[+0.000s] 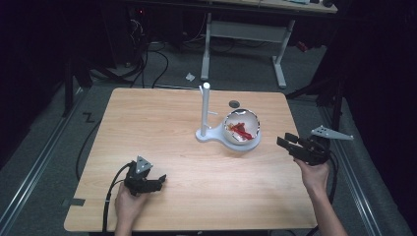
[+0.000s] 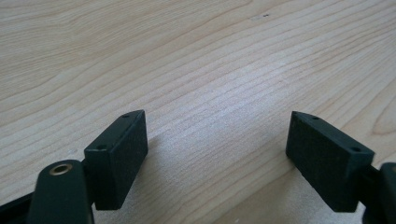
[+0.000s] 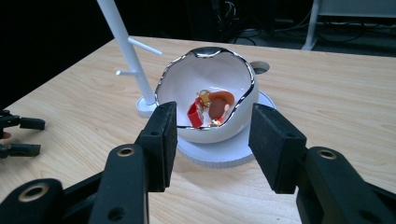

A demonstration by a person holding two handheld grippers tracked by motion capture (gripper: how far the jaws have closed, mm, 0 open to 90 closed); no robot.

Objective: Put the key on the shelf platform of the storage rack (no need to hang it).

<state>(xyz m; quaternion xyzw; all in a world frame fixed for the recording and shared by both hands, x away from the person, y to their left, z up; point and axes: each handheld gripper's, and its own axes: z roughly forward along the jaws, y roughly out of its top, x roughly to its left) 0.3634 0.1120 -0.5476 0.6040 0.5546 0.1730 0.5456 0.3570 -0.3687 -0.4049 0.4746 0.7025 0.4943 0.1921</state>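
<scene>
A white egg-shell-shaped bowl (image 1: 242,125) with a shiny jagged rim sits on the round white base of a stand (image 1: 205,110) at the table's middle right. Small red and orange pieces (image 3: 212,107) lie inside the bowl (image 3: 205,79). My right gripper (image 1: 285,140) hovers at the table's right edge, pointing left at the bowl and a short way from it. In the right gripper view it (image 3: 217,140) is open with nothing between its pads. My left gripper (image 1: 160,181) rests near the front left, open (image 2: 217,154) over bare wood.
The stand's thin white post (image 3: 128,46) with short pegs rises left of the bowl. A round cable hole (image 1: 234,103) sits in the wooden table (image 1: 172,128) behind the bowl. Beyond the table are a desk frame and cables on the floor.
</scene>
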